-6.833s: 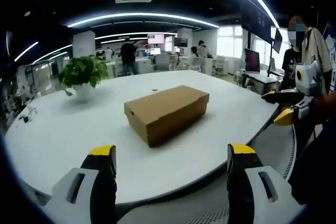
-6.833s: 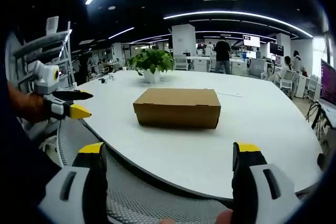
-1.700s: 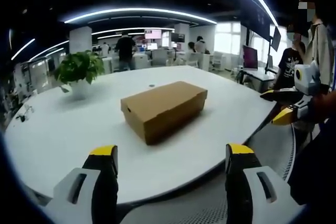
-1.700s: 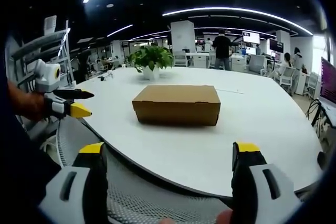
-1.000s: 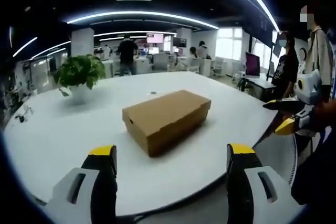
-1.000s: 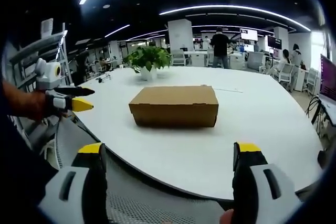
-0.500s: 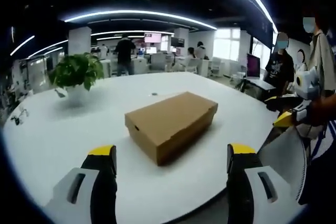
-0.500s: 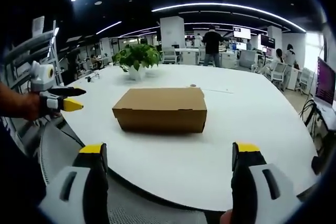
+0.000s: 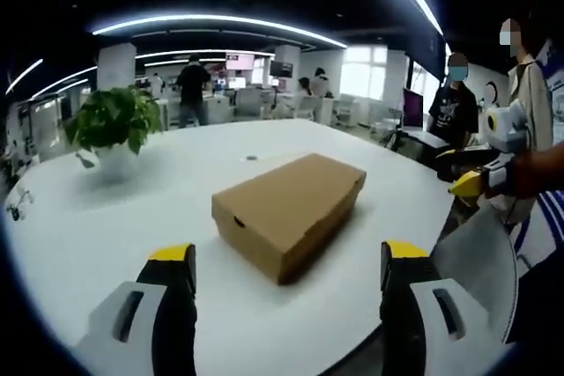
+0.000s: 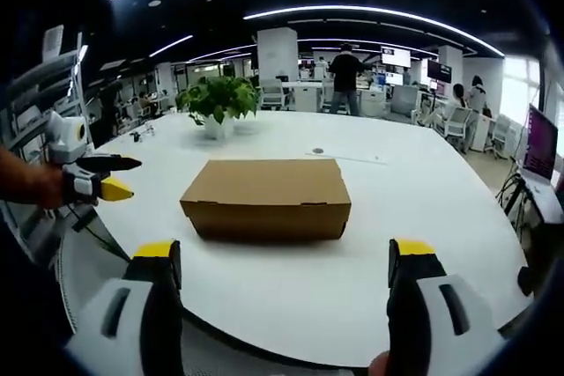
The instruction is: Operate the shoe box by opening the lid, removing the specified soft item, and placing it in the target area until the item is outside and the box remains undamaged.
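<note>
A brown cardboard shoe box (image 9: 289,213) lies on the white round table (image 9: 132,217) with its lid down; in the right gripper view the shoe box (image 10: 266,197) shows its long side. My left gripper (image 9: 288,261) is open, short of the box's near corner, nothing between its jaws. My right gripper (image 10: 286,257) is open too, facing the box's long side from a little way off. The right gripper (image 9: 471,173) comes in at the right edge of the left gripper view, and the left gripper (image 10: 104,177) at the left of the right gripper view.
A potted green plant (image 9: 110,125) stands at the table's far side, also the plant (image 10: 216,101) behind the box. Bare tabletop (image 10: 423,209) lies around the box. People (image 9: 458,107) stand to the right, desks and screens (image 10: 539,151) beyond.
Both grippers have come forward over the table's edge toward the box, which now looks larger and nearer. The box has not moved and its lid stays down.
</note>
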